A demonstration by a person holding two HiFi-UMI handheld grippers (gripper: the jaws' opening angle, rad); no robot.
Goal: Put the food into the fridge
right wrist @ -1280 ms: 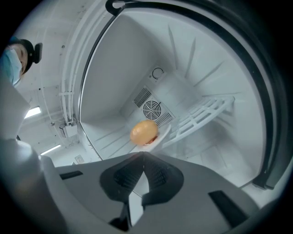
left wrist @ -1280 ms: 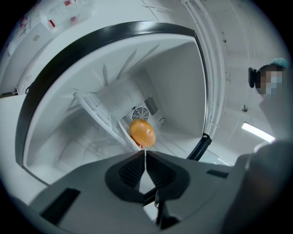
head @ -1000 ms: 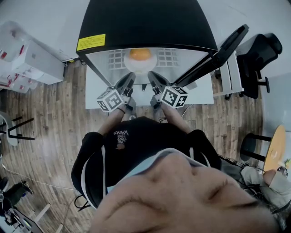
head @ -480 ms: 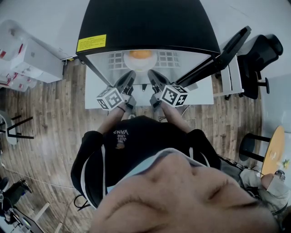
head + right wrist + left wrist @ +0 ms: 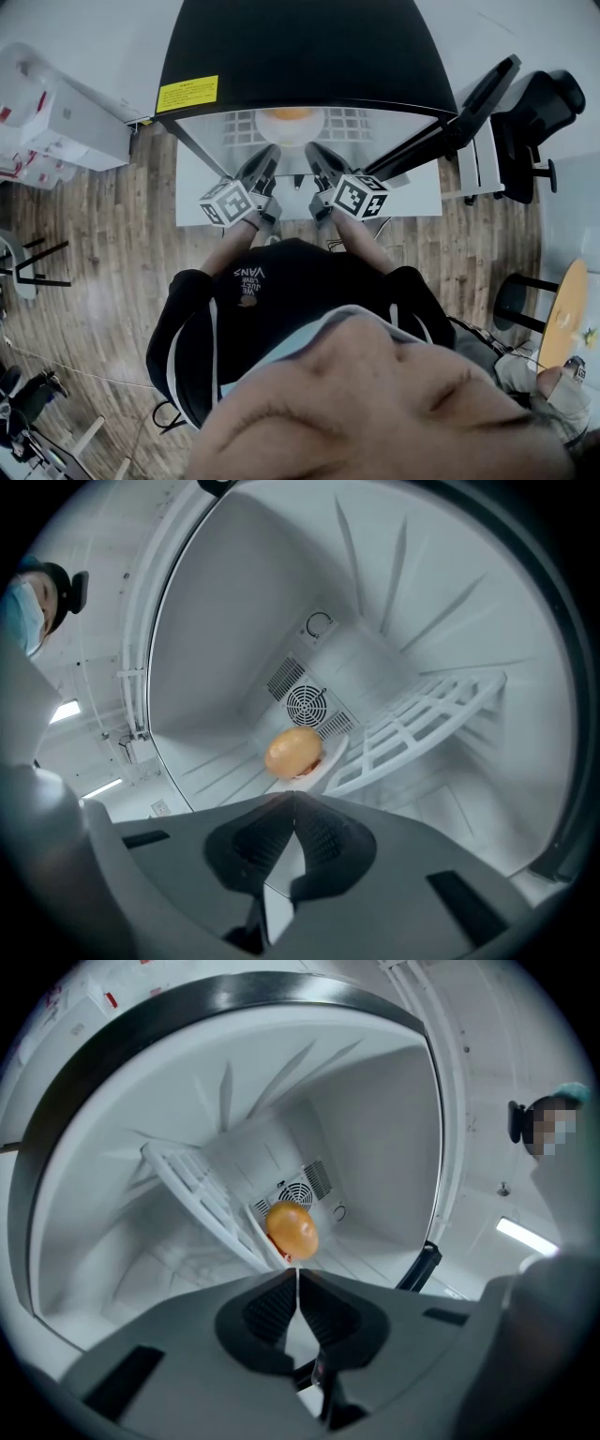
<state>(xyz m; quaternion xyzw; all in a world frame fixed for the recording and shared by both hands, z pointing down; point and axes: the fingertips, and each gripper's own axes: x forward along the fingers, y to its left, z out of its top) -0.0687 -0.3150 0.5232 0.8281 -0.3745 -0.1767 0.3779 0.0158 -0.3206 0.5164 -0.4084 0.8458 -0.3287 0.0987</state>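
Head view: black-topped fridge with white inner walls [image 5: 300, 56] stands open at 12 o'clock, with its dark door [image 5: 478, 94] swung out toward 2 o'clock. The left hand-held gripper [image 5: 271, 150] and right hand-held gripper [image 5: 310, 148] sit side by side at the opening, tips near each other but apart.

Jaws: in each gripper view the pads are pressed together along a thin seam. Nothing is pinched in either one.

Food: a round golden-orange bun-like item [image 5: 294, 752] rests on a white plate [image 5: 336, 750]. The plate stands on the white slatted shelf [image 5: 422, 728], just in front of the round fan grille [image 5: 307, 705] on the back wall. In both gripper views the food lies at 12 o'clock of the jaw tips, clear of them.

Hard to make out:
- A red sliver shows under the bun; cannot tell what it is.
- In the head view the fridge's top edge cuts off the far half of the food, leaving only an orange patch. The plate's rim blends into the shelf there.
- The gripper bodies cover the fridge floor at 6 o'clock in both gripper views.
- In the left gripper view the plate is seen edge-on and is barely separable from the shelf
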